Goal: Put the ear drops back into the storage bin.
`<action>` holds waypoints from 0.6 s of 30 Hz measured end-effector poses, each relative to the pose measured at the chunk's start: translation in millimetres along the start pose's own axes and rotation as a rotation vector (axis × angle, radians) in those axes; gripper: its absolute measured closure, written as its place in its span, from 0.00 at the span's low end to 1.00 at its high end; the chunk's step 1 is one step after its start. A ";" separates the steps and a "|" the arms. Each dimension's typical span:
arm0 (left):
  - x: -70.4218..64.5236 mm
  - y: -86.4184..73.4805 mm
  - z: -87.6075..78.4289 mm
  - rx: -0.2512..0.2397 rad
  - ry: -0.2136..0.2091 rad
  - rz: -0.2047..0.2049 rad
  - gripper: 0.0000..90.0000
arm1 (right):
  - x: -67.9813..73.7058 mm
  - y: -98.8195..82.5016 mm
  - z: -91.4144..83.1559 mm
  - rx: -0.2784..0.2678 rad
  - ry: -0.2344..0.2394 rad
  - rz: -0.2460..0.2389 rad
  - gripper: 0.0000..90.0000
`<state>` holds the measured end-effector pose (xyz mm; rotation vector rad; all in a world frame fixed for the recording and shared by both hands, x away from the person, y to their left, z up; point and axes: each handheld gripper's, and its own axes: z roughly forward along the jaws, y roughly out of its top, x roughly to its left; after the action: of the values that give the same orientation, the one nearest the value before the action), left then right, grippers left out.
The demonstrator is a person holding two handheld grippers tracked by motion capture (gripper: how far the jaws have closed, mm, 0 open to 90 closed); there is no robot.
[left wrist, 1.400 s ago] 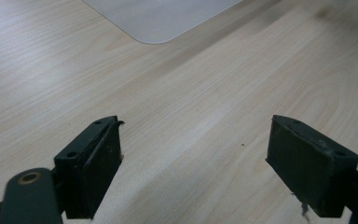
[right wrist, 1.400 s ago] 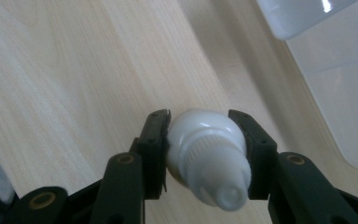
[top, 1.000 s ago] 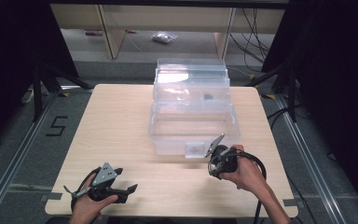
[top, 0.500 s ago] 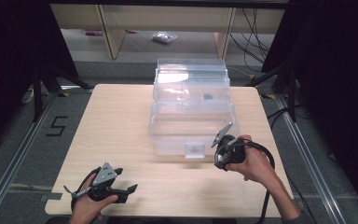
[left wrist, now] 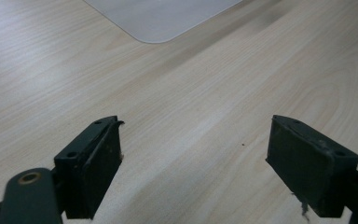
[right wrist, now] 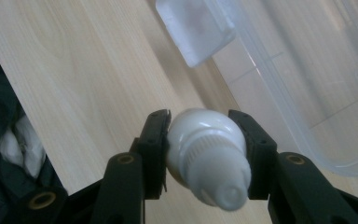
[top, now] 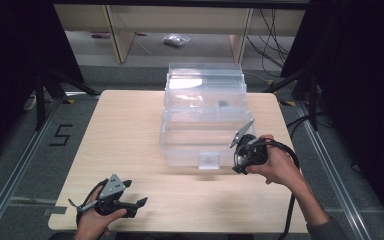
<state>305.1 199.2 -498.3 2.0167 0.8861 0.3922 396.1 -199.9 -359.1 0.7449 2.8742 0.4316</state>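
Now that the right gripper [top: 243, 156] has lifted off the table, clamping a white bottle [right wrist: 205, 154], it is nearing the clear bin [top: 190, 142], while the left gripper [top: 130, 202] is resting wide open.

counter [top: 130, 135]: light wood-grain top with rounded corners, pretty clean looking
floor [top: 25, 150]: dark grey carpet-type stuff, with a "5" marked [top: 61, 135] just left of the counter
rails [top: 10, 175]: metal strips run along the floor on both sides
shelf unit [top: 115, 30]: pale wood, at the back
cables [top: 275, 30]: black, hanging back right
sides: really dark
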 end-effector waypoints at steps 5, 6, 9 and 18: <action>0.4 0.0 -0.2 0.000 0.001 0.000 0.19 | -6.3 2.9 -7.3 0.005 0.000 -0.002 0.67; 0.4 -0.1 -0.1 0.001 0.001 0.000 0.19 | -8.3 3.6 -9.6 0.008 -0.007 -0.008 0.67; 0.1 0.0 0.0 0.000 0.000 0.000 0.19 | -11.3 5.2 -14.3 0.010 -0.014 0.005 0.67; 0.3 -0.1 -0.1 0.001 0.000 0.000 0.19 | -30.1 14.4 -18.0 0.020 -0.025 0.033 0.67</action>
<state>305.2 199.4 -498.3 2.0173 0.8861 0.3922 425.1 -206.9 -335.6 0.7960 2.8506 0.3952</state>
